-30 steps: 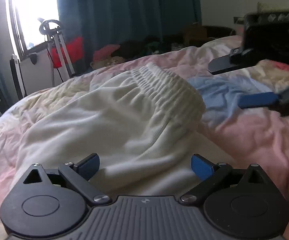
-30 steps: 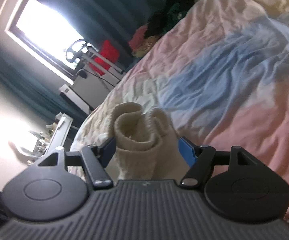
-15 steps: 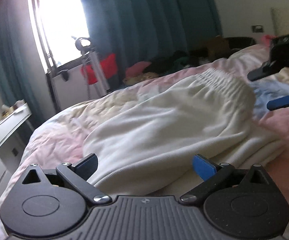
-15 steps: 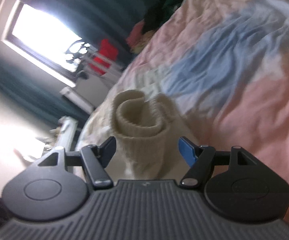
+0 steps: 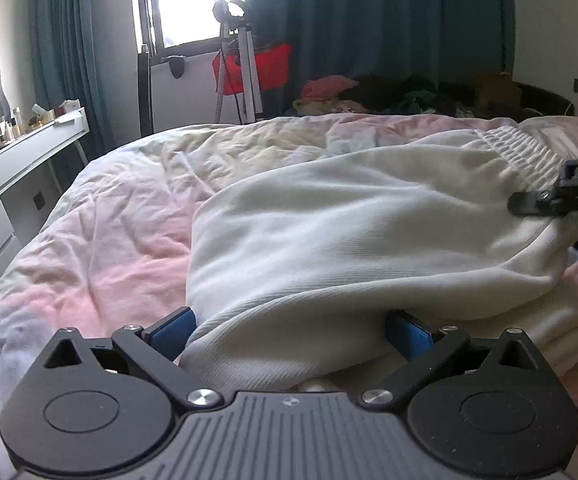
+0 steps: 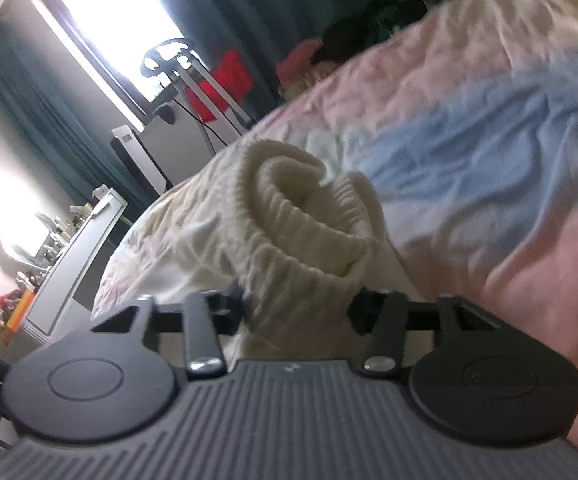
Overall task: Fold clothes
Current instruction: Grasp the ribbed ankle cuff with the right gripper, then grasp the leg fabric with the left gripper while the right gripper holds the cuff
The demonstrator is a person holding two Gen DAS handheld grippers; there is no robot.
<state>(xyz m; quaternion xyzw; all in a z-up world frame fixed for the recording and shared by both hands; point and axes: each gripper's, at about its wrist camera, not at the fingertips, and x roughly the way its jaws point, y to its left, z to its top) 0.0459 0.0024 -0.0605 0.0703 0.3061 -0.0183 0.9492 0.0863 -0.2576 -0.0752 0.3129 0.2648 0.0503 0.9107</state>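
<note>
Cream garment (image 5: 369, 240) between fingers of left claw (image 5: 289, 330) and right claw (image 6: 297, 304).

Garment (image 5: 349, 240) lies on bed (image 5: 101, 248) (desk (image 5: 21, 152) left).

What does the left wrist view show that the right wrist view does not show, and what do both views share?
Only the left wrist view shows the broad body of the white garment spread on the bed, and the right hand-held gripper at its far edge. Only the right wrist view shows the ribbed waistband curled up between that gripper's fingers, and the blue patch of the bedcover. Both show the window, the tripod with the red item, and the white desk.
</note>
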